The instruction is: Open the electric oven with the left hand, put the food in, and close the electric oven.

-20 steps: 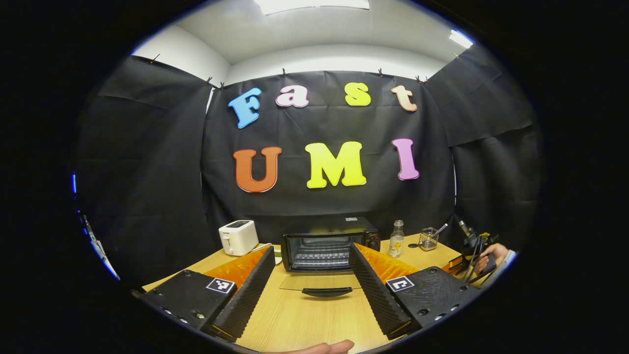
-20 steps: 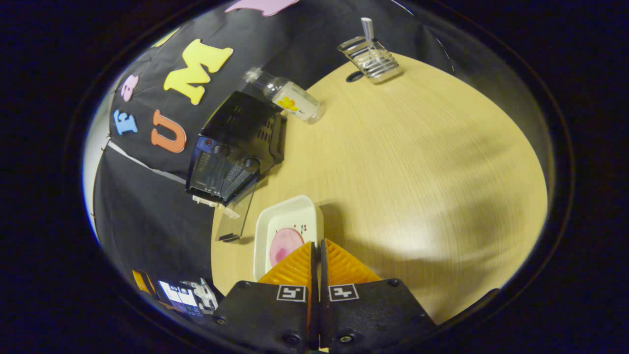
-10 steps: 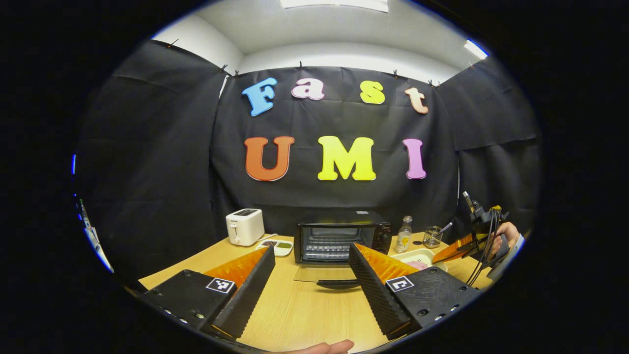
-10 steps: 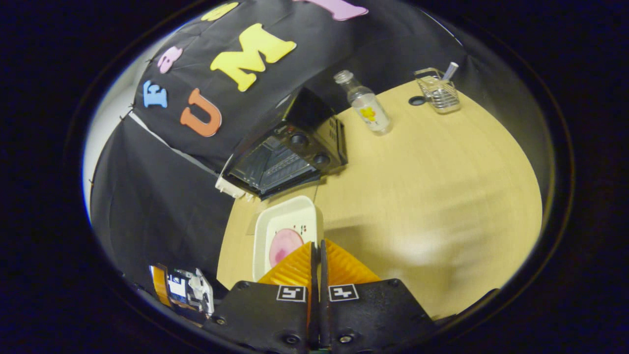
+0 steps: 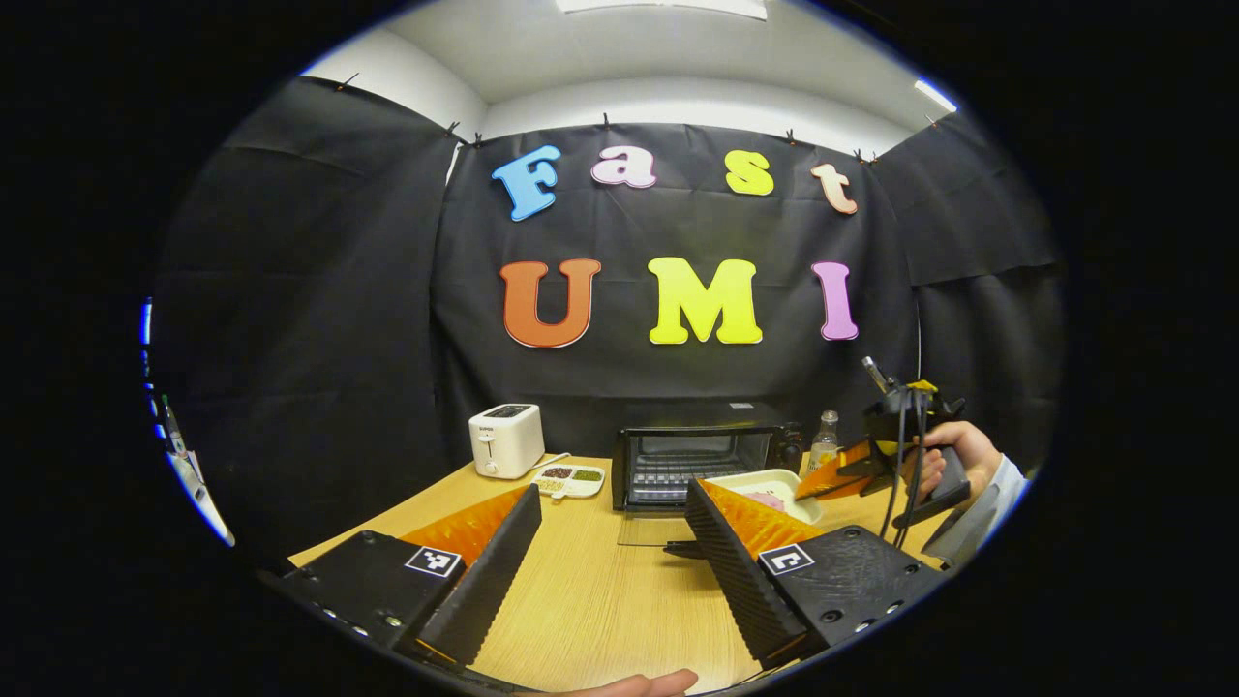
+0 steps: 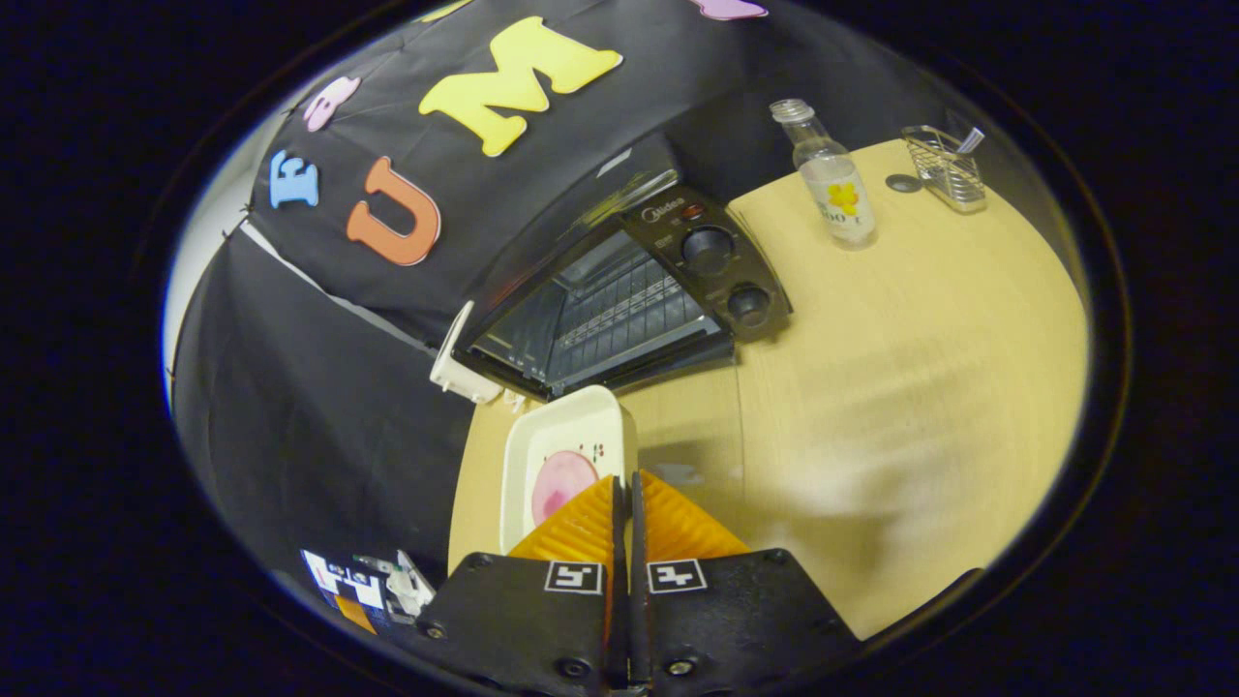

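Pinching the near rim of the white tray (image 6: pixel 566 455) of food, the right gripper (image 6: pixel 624 499) carries it just before the toaster oven (image 6: pixel 619 300) — door down. Keep it level, aim onto the rack. The left gripper (image 5: pixel 612 542) hangs spread, empty, well back.

oven (image 5: pixel 699 456): 1, at 12 o'clock | toaster (image 5: pixel 505 439): 1, at 11 | divided dish (image 5: pixel 572 479): 1 | white tray (image 6: pixel 564 455): 1 | bottle (image 6: pixel 834 179): 1, at 1 | wire holder (image 6: pixel 944 171): 1 | grippers: 2
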{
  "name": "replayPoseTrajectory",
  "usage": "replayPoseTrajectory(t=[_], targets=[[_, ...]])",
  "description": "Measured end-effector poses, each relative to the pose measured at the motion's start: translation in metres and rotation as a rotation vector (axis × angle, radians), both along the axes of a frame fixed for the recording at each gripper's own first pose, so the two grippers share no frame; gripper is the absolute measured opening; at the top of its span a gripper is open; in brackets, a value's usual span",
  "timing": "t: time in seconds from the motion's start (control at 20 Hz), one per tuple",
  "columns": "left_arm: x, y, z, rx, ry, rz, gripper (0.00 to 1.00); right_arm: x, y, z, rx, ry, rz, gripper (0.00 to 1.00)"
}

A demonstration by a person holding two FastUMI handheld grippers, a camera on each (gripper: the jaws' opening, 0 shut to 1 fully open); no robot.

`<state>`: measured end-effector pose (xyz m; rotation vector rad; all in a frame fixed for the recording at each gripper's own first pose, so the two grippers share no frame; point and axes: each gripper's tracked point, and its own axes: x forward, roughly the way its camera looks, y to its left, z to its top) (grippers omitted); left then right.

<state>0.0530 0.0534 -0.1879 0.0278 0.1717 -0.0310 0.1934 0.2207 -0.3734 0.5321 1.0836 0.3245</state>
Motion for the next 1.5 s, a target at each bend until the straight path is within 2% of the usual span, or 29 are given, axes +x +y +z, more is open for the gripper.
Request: replayPoseTrajectory(t=[0.45, 0.65, 0.8, 1.05, 1.25, 1.5], targets=[[0.019, 0.02, -0.035, 0.011, 0.006, 0.048, 0.96, 0.085, 0.046, -0.044, -0.049, -0.073, -0.25, 0.04], [0.028, 0.026, -0.054, 0.015, 0.041, 0.05, 0.96, 0.134, 0.05, -0.053, -0.091, -0.209, -0.369, 0.04], [0.037, 0.034, -0.066, 0.003, 0.071, 0.081, 0.96, 0.166, 0.05, -0.055, -0.116, -0.304, -0.44, 0.04], [0.05, 0.032, -0.067, -0.03, 0.046, 0.079, 0.96, 0.197, 0.053, -0.07, -0.157, -0.355, -0.484, 0.04], [0.053, 0.038, -0.071, 0.006, 0.044, 0.086, 0.96, 0.206, 0.045, -0.075, -0.224, -0.409, -0.497, 0.05], [0.052, 0.04, -0.076, 0.0, 0.05, 0.088, 0.96, 0.209, 0.026, -0.075, -0.368, -0.505, -0.497, 0.04]])
